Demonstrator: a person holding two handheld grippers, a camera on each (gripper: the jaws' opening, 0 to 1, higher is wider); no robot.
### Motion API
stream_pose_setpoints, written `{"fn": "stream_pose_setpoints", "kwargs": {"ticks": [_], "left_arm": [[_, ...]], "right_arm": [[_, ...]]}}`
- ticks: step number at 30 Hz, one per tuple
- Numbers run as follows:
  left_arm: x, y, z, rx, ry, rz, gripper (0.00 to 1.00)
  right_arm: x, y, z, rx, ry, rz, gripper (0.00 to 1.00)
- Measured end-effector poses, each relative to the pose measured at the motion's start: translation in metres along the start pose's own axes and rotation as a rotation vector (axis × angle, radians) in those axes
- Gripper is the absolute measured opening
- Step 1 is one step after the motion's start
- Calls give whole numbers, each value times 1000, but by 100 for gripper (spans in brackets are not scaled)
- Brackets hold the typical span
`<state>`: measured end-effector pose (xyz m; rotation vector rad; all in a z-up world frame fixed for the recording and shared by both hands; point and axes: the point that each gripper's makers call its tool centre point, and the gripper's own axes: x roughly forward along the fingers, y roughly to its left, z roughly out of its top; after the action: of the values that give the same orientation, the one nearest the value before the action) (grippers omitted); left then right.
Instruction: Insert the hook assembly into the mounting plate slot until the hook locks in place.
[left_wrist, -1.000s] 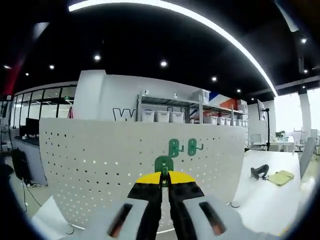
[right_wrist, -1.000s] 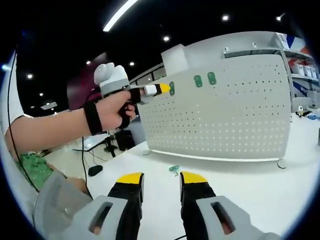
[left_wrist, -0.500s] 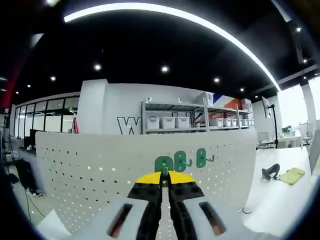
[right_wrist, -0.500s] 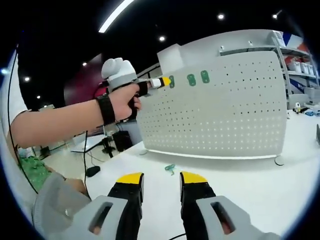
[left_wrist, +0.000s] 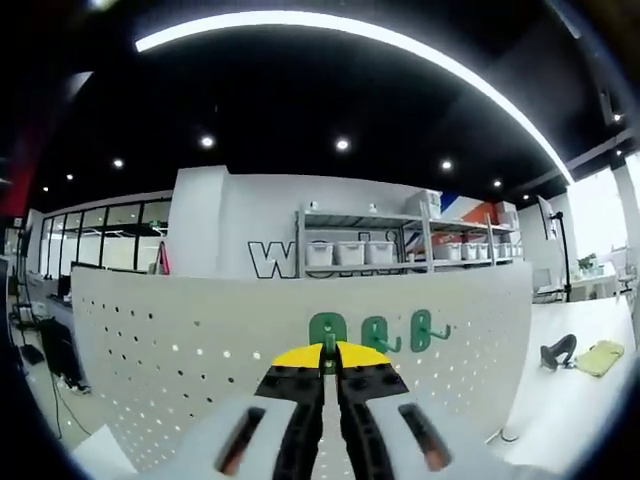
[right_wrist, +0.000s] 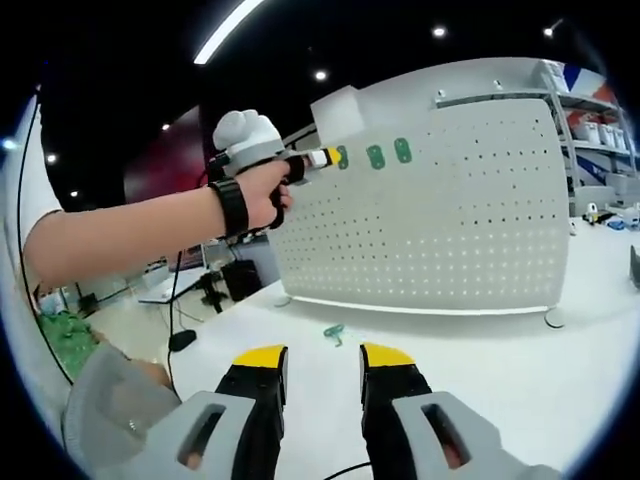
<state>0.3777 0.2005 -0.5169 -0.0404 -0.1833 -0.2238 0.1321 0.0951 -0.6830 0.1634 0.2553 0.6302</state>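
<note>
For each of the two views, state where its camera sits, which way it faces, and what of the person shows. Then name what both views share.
Left gripper view: rides on the left gripper, facing the white pegboard close up; its jaws pinch a green hook beside two mounted hooks.
Right gripper view: rides on the right gripper, held low over the table, looking up at the pegboard; the person's hand and forearm show, and a loose hook lies on the table.
Shared: pegboard, hooks, left gripper.

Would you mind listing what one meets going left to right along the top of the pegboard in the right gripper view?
Hand → left gripper → held hook → second hook → third hook.
</note>
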Motion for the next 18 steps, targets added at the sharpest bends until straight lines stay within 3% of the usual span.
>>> {"fn": "stream_pose_setpoints", "kwargs": {"ticks": [6, 18], "left_arm": [[9, 10, 0, 5, -2, 41, 3], [20, 8, -8, 19, 12, 40, 3]], "right_arm": [[-2, -3, -3, 6, 10, -7, 29], [-3, -11, -4, 12, 18, -22, 28]]}}
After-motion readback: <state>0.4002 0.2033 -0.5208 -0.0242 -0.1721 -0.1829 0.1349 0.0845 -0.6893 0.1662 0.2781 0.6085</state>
